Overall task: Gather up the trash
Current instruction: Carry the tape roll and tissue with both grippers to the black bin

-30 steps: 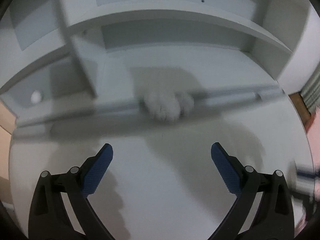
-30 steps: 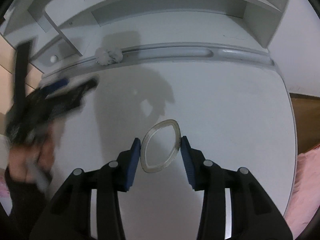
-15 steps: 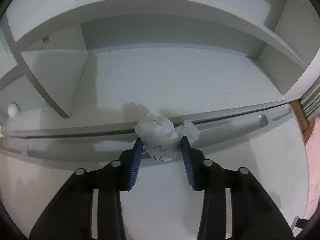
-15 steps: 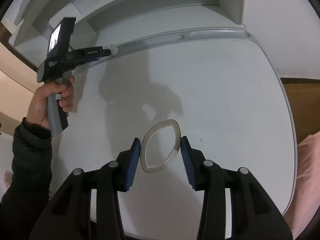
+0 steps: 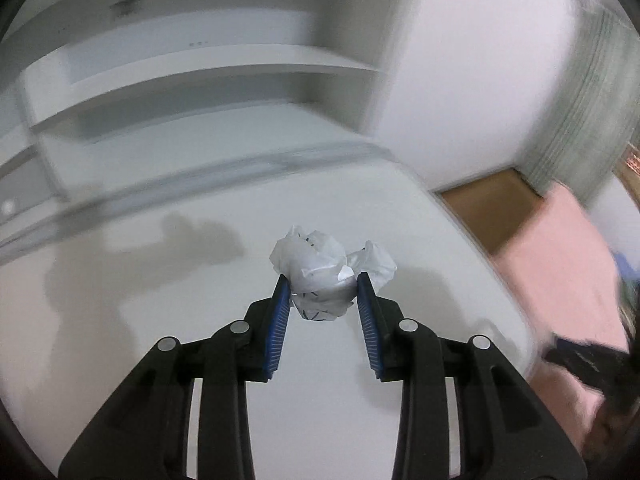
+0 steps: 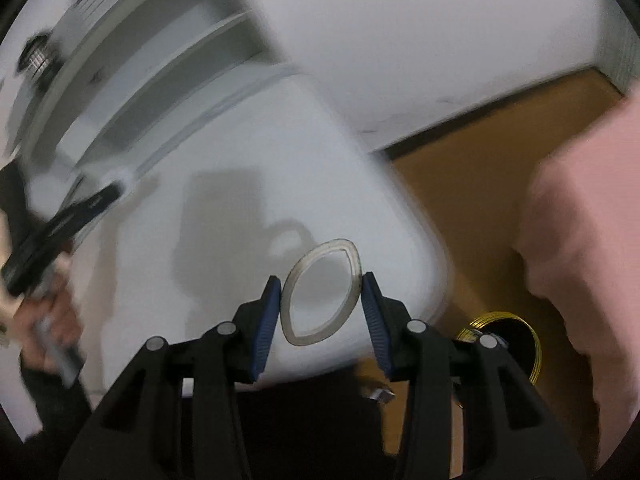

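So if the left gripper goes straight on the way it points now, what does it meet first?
Most likely the white desk top: the left gripper, shut on crumpled paper, points down at it. Depth unclear.

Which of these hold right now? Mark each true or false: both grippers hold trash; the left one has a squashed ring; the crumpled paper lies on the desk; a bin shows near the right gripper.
1. Both grippers hold trash. True: the left gripper and the right gripper each clamp something.
2. The left one has a squashed ring. False: it grips crumpled paper; the ring is in the right.
3. The paper lies on the desk. False: it is held above the white desk.
4. A bin shows near the right gripper. True: a dark, gold-rimmed bin stands below.
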A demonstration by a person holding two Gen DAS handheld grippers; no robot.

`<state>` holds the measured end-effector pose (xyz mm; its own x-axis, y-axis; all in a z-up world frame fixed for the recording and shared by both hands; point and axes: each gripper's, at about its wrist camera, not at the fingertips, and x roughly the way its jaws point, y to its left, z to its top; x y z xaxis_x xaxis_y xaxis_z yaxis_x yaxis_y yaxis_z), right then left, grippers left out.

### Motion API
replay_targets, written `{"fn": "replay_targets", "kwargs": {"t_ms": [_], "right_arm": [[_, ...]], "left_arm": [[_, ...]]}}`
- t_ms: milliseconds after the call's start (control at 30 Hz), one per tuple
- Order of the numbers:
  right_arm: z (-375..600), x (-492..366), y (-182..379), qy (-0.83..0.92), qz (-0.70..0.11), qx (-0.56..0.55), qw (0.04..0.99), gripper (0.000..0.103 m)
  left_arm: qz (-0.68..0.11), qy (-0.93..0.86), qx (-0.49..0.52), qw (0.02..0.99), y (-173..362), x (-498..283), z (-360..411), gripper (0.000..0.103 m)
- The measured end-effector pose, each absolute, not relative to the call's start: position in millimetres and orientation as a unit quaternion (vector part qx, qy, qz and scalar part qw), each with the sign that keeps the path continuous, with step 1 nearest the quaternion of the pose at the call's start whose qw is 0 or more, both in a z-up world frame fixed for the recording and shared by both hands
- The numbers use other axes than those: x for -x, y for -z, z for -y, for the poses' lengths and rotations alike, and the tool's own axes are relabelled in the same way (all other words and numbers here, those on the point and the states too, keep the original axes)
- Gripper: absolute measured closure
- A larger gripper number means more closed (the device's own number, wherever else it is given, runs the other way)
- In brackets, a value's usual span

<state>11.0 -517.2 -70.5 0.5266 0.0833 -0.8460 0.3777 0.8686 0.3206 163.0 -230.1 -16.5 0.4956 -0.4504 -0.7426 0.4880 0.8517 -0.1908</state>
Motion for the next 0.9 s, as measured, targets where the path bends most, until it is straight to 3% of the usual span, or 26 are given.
{"fn": "replay_targets", "kwargs": {"t_ms": [200, 467, 700, 900], "right_arm": [[590.2, 102.9, 111.8, 0.212, -0.465, -0.285, 0.811, 0.062], [637.4, 210.0, 182.6, 0.298, -0.477, -0.344, 0.752, 0.062], [648.8, 244.4, 237.7, 0.297, -0.497, -0.387, 0.717, 0.062], [654.6, 240.5, 261.5, 0.283, -0.511, -0.403, 0.704, 0.061]], "left_arm": [[-0.403, 0.426, -0.08, 0.806, 23.9, -54.3, 347.5, 0.07], [-0.422, 0.528, -0.174, 0.716, 100.6, 48.5, 472.4, 0.07], [-0.475, 0.528, -0.238, 0.663, 204.9, 53.3, 540.2, 0.07], [-0.506, 0.519, -0.26, 0.638, 254.4, 61.7, 560.1, 0.07]]}}
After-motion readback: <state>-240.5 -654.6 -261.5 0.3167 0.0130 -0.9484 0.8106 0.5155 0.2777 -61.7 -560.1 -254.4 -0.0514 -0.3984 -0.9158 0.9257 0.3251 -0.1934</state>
